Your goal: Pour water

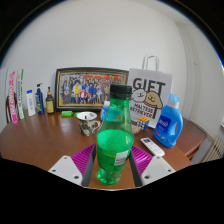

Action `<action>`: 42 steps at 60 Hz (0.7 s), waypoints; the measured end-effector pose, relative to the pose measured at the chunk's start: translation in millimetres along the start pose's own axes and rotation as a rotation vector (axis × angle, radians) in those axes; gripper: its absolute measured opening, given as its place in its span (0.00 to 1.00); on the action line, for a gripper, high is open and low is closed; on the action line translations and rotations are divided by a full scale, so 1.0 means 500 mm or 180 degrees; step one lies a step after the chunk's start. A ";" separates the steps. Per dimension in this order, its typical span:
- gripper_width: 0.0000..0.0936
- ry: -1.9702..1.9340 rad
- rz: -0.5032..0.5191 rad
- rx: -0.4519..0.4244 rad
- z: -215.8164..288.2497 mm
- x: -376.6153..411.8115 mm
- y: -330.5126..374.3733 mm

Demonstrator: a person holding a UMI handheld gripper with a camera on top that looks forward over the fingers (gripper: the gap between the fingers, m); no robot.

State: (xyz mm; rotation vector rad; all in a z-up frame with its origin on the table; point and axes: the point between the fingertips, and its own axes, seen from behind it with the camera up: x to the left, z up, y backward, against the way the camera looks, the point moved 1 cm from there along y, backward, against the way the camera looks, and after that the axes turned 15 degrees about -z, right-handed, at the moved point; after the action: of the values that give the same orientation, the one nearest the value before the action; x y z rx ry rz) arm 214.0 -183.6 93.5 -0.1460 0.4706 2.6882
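- Clear green plastic bottle with green cap, centre of frame, on round wooden table.
- Gripper fingers clamped against the bottle's sides.
- Blue detergent bottle right of centre.

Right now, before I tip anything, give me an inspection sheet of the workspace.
Surface: round wooden table, no spills seen.
Job's things: green bottle, cap on, upright between the jaws; small cup beyond it.
Clutter: blue detergent bottle, gift bag, framed photo, row of small bottles, remote.
Grippers: gripper jaws close at both sides of the bottle; contact cannot be told.
Cables: nothing seen.
Surroundings: white wall.
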 end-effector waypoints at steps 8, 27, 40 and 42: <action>0.50 -0.0051 0.0091 -0.0050 0.004 0.010 -0.013; 0.39 0.0464 -0.0031 -0.0320 0.122 -0.028 -0.048; 0.39 0.1849 -0.0391 -0.0871 0.265 -0.054 -0.184; 0.39 0.2144 -0.0458 -0.0968 0.283 -0.051 -0.207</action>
State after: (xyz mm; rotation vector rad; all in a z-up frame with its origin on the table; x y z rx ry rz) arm 275.2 -55.2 199.0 -1.1430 0.2157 2.4950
